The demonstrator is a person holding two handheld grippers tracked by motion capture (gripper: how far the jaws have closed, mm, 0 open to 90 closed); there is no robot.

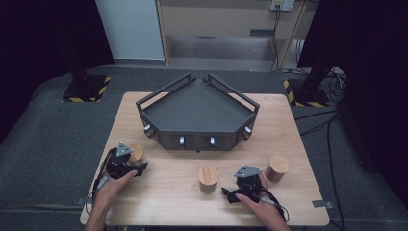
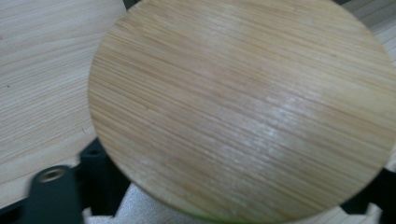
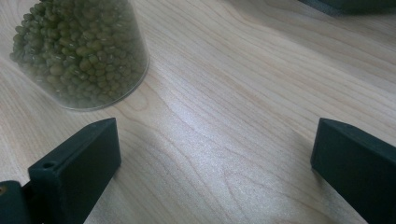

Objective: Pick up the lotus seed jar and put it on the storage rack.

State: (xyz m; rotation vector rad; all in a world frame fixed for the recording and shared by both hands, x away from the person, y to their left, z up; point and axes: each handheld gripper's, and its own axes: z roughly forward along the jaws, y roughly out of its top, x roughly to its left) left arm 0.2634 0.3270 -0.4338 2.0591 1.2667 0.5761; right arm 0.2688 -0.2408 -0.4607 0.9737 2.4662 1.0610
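Left claw (image 1: 137, 163) at the desk's (image 1: 173, 192) front-left, jaws clamped on a wooden-lidded jar (image 1: 136, 153); lid (image 2: 243, 107) close under its camera. Right claw (image 1: 230, 195) at front-right, jaws wide, nothing between them. Jar of green beans (image 3: 79, 51) just beyond its left jaw.

No text, label, brand or number can be read anywhere. The one sign-like marking is yellow-and-black hazard striping on the two black stand bases (image 1: 85, 89) on the floor, behind the wooden table (image 1: 168, 187) at its left and right.
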